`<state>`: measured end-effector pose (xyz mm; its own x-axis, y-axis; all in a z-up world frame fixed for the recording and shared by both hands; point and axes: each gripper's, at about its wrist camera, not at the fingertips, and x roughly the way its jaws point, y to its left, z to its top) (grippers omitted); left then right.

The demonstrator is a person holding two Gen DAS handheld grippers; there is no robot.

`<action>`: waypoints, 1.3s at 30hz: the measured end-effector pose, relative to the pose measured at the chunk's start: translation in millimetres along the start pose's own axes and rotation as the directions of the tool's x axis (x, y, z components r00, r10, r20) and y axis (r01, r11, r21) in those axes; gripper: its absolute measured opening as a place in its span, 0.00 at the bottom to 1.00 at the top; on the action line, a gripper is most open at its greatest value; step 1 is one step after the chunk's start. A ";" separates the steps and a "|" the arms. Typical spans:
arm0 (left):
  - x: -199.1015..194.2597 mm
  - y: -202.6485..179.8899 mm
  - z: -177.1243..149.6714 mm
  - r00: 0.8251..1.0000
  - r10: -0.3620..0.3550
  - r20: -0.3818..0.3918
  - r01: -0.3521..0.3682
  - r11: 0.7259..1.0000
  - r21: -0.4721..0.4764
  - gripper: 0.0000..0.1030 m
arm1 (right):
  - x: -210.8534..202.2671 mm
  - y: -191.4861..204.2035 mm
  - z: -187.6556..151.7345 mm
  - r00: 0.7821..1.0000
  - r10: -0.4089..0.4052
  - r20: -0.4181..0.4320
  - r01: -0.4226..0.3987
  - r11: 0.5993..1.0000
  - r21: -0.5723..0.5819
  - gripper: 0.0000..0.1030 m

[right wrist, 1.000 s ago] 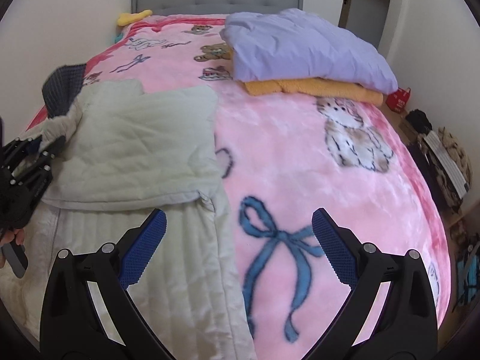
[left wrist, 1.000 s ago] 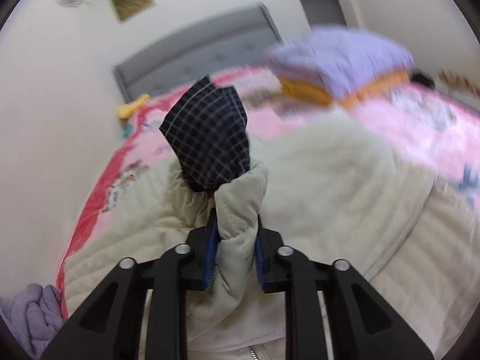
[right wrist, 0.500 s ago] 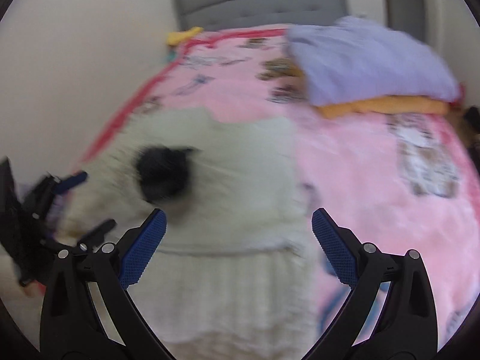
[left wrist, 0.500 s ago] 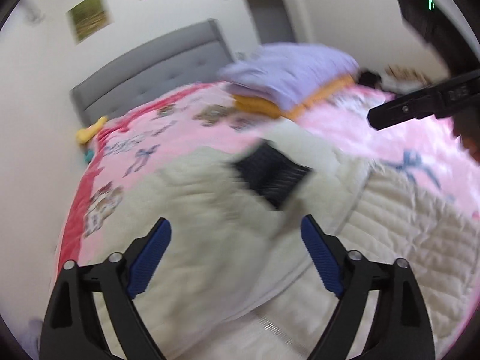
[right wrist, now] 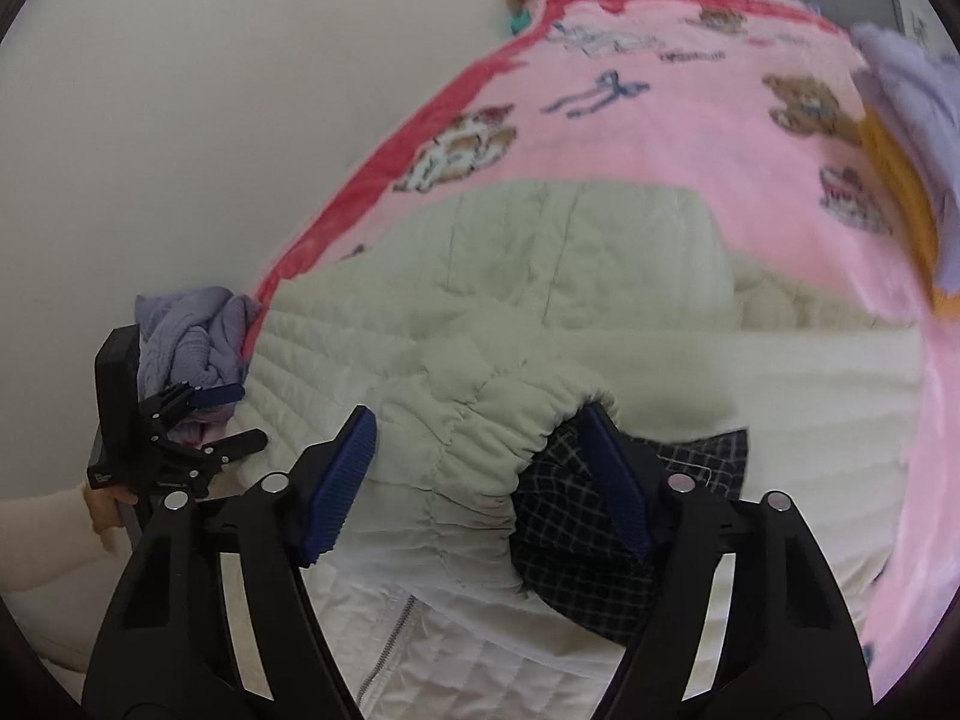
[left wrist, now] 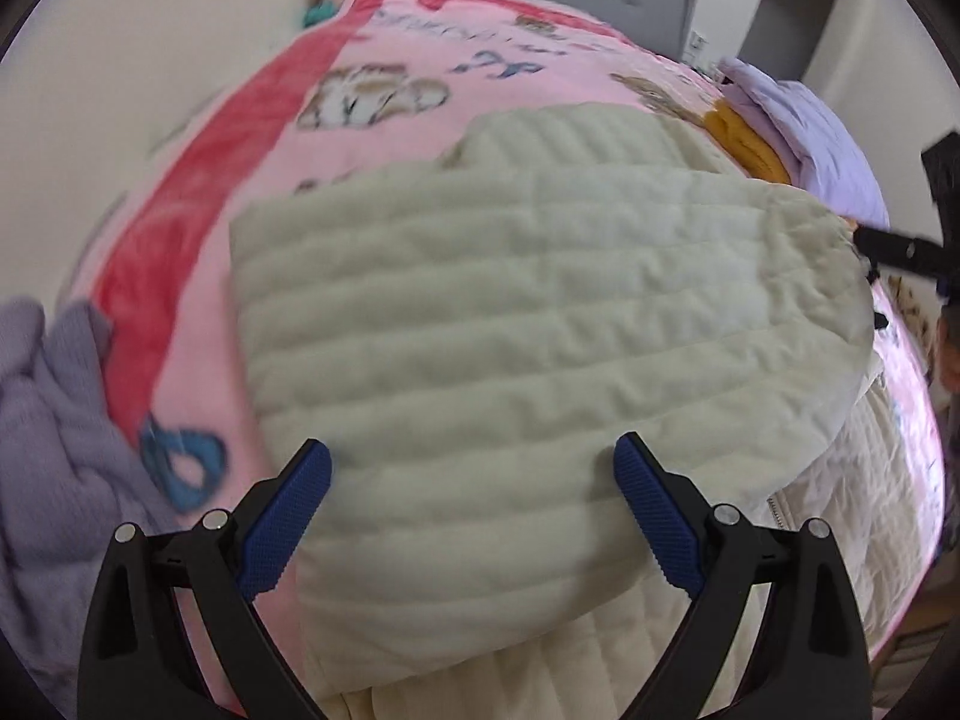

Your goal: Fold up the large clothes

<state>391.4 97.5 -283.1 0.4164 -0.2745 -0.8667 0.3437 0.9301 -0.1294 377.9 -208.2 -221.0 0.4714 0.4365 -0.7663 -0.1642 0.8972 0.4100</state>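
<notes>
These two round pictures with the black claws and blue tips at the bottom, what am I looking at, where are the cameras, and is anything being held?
Each picture comes from a fisheye camera mounted on a hand-held two-finger gripper; a person holds one in each hand. The left gripper is open over a cream quilted jacket spread on a bed with a pink blanket. The right gripper is also open, its blue pads on either side of the jacket's gathered sleeve cuff, where a dark checked lining shows. Nothing is clamped right now. Purple knitwear lies at the bed's edge, and folded purple and orange clothes sit further back.
</notes>
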 end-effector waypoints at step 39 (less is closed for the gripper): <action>-37.7 -64.4 29.0 0.986 -0.011 0.168 -0.074 0.869 0.489 0.94 | -51.9 54.4 -58.2 0.958 -0.195 0.208 0.283 0.733 -0.619 0.73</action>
<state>378.0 40.8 -228.2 0.5480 -0.3218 -0.7721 0.6795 0.7095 0.1866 294.1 -178.1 -187.7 0.6639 0.2291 -0.7119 -0.5228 0.8228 -0.2228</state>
